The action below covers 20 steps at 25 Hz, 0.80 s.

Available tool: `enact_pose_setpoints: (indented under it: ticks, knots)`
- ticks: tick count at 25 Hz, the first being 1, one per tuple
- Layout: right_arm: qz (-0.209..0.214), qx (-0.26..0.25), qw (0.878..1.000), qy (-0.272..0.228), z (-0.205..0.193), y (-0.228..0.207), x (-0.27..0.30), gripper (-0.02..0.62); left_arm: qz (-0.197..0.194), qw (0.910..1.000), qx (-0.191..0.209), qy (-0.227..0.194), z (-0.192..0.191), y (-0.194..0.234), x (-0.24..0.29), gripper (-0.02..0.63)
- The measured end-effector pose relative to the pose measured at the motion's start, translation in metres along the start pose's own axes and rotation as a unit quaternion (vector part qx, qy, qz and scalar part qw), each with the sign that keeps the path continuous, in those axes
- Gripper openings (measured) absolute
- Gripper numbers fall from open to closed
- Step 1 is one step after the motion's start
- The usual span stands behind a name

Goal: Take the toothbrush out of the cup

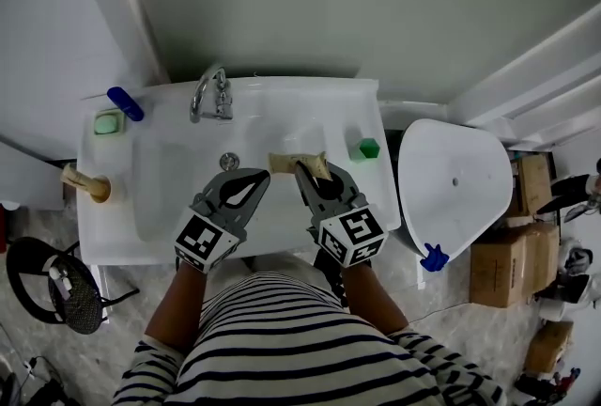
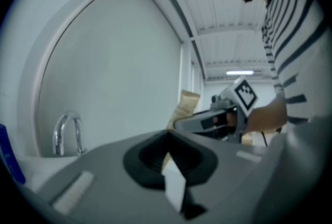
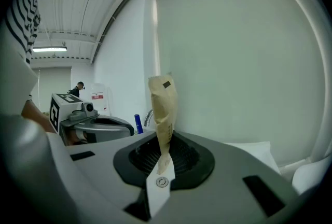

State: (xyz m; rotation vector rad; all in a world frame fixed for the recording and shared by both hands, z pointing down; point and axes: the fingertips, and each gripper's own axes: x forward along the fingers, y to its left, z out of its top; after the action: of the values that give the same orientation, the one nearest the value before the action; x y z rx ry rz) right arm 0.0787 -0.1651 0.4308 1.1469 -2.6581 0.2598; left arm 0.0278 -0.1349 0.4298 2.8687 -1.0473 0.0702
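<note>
My right gripper is shut on a tan paper-wrapped toothbrush, held over the white sink near its back rim. In the right gripper view the wrapped toothbrush stands up from between the jaws of this gripper. My left gripper hovers just left of it, shut and empty. In the left gripper view its jaws meet with nothing between them, and the toothbrush shows beyond. A tan cup sits at the sink's left edge with a tan piece sticking out of it.
A chrome faucet stands at the back of the sink, with a drain below it. A green soap box and a blue item are at back left, a green cube at right. A white toilet and cardboard boxes lie to the right.
</note>
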Motion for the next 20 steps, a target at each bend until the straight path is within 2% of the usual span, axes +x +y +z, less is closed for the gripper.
enact_pose_setpoints:
  ticks: [7,20]
  knots:
    - [0.020,-0.005,1.000,0.001,0.001,-0.006,-0.001,0.038,0.007,0.9999,0.003,0.008,0.002,-0.007,0.016,0.008]
    - [0.024,0.002,1.000,-0.010,0.005,-0.023,-0.010,0.038,0.022,0.9996,0.011,0.014,0.009,-0.011,0.027,0.008]
